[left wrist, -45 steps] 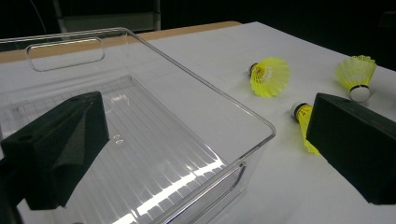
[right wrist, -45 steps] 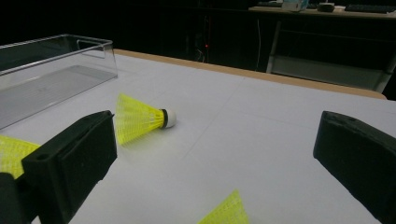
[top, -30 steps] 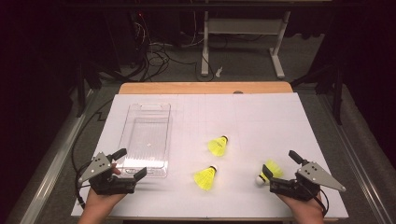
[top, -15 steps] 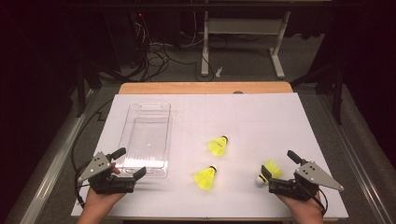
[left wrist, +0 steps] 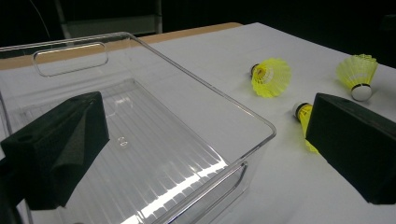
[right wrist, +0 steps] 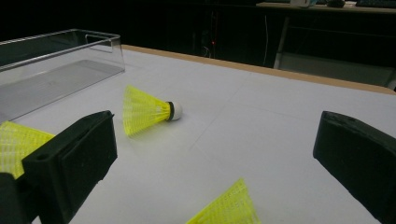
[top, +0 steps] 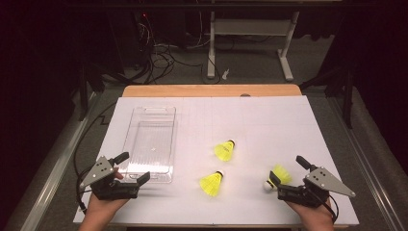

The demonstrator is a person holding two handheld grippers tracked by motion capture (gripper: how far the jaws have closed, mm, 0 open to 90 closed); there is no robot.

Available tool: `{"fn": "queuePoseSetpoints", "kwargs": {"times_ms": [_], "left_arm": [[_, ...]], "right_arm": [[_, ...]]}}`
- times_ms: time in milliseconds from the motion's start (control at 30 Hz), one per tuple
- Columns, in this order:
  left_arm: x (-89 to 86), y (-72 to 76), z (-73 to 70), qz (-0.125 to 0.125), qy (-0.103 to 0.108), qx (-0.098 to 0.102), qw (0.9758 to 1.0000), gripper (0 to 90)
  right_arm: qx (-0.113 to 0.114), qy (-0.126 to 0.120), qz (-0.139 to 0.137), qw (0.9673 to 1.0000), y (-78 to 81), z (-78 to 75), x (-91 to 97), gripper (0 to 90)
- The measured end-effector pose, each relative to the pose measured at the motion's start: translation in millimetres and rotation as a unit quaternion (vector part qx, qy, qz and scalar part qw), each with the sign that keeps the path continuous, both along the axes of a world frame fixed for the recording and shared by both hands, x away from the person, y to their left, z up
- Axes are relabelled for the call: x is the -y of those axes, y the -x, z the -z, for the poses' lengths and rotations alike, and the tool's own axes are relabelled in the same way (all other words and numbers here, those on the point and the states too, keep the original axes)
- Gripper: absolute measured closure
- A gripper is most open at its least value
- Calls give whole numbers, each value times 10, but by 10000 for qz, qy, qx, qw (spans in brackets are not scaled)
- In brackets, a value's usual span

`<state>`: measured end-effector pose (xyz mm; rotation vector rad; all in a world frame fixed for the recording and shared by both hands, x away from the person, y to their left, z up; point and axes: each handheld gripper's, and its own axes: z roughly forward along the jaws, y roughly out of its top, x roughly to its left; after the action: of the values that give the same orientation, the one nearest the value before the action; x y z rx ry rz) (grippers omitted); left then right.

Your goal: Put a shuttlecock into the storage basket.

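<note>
Three yellow shuttlecocks lie on the white table: one mid-table (top: 224, 150), one nearer the front (top: 211, 183), and one at the front right (top: 276, 177). My right gripper (top: 288, 172) stands open, and that front-right shuttlecock lies by its jaw tips. Its skirt edge (right wrist: 229, 207) pokes up at the bottom of the right gripper view, between the open jaws of my right gripper (right wrist: 217, 140). The mid-table shuttlecock (right wrist: 144, 111) lies ahead. My left gripper (top: 132, 168) is open at the near end of a clear plastic bin (top: 151, 144). My left gripper (left wrist: 208, 126) straddles the bin's near right corner (left wrist: 261, 128).
The bin holds nothing and has a handle slot (left wrist: 70, 58) at its far end. A wooden table edge (top: 211, 90) runs along the back, with dark floor, cables and a desk frame (top: 250, 33) beyond. White paper stretches bare behind the shuttlecocks.
</note>
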<state>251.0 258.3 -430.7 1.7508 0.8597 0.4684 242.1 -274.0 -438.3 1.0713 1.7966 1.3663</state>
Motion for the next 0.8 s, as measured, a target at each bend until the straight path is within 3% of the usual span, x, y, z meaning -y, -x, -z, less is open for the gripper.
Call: {"fn": "queuePoseSetpoints", "kwargs": {"times_ms": [467,800], "left_arm": [[-352,-7,-27,-522,119,-97,9985,6],[-466,-9,-11,-636,77,-200,9977,3]], "right_arm": [[-40,2,40,10000,3,0,11,6],[-62,11,29,10000,9,5,23,4]]}}
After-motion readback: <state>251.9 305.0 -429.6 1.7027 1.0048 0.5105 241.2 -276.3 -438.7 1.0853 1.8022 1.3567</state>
